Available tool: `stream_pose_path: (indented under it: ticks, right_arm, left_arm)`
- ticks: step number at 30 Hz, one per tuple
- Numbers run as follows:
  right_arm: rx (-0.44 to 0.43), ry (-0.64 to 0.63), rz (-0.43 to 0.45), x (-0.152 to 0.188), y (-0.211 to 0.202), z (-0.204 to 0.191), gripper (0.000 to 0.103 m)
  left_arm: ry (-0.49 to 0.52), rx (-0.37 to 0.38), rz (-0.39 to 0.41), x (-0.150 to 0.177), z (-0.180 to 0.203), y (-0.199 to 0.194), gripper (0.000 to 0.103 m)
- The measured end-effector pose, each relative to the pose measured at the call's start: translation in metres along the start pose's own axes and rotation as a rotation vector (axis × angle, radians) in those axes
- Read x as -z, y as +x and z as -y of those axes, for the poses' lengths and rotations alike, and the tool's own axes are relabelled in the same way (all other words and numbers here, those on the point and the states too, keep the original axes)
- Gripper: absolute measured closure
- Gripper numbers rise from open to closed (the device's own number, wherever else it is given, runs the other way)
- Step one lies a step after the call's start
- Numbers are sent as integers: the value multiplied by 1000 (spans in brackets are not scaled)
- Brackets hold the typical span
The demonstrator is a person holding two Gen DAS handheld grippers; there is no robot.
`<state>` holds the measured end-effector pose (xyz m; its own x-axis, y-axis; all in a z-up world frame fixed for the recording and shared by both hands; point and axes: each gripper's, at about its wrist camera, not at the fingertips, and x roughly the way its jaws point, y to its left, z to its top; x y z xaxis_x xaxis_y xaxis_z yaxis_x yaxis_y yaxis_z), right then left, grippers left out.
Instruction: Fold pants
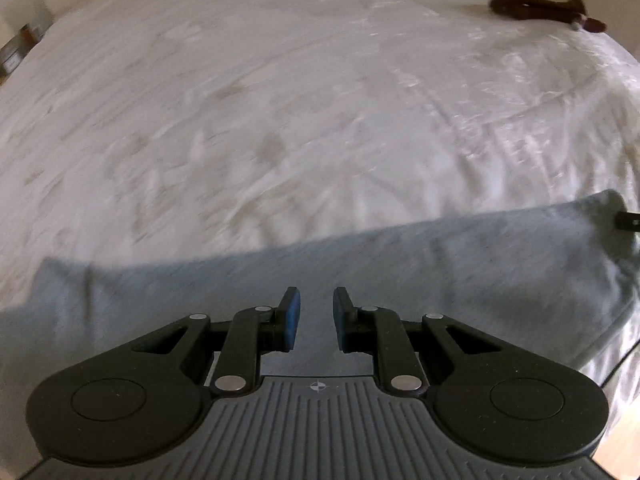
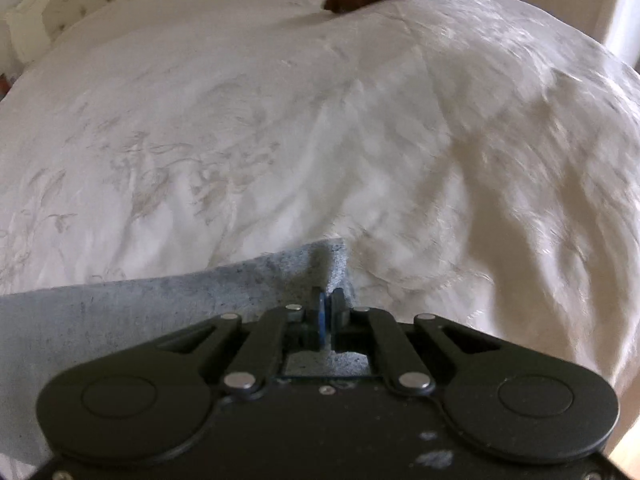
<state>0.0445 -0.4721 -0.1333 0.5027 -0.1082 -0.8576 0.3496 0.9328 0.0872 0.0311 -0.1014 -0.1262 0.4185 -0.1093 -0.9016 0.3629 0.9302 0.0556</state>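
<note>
- bed [image 1: 240, 100]: white embroidered cover; no container shows in either view
- pants [image 1: 400, 264]: grey, lying in 1 long band across the bed's near edge; judged an early fold step, with an end being taken up
- left gripper [image 1: 316, 318]: above the band's middle, jaws a little apart, nothing seen between them
- right gripper [image 2: 328, 310]: pinched shut on the band's end corner; next, I judge, the left needs its own hold before both carry cloth over
</note>
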Motion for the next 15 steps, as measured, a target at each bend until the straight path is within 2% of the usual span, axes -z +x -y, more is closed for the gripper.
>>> stream_pose_path:
  ticks: [1, 3, 4, 9, 12, 15]
  right_arm:
    - [-16, 27, 6, -1, -4, 4, 85]
    - [-25, 79, 27, -1, -15, 13, 62]
    - [-29, 94, 30, -2, -19, 19, 59]
    - [-33, 111, -19, 26, -41, 38, 57]
    - [-5, 134, -113, 46, -33, 48, 57]
    - [2, 162, -157, 60, -31, 54, 59]
  left_arm:
    - [14, 6, 0, -3, 6, 3, 85]
    - [49, 6, -8, -6, 18, 12, 85]
    - [64, 10, -17, -7, 23, 17, 85]
    - [132, -15, -78, -4, 39, 46, 85]
    - [131, -22, -104, -3, 39, 57, 85]
    - [126, -19, -111, -5, 38, 58, 85]
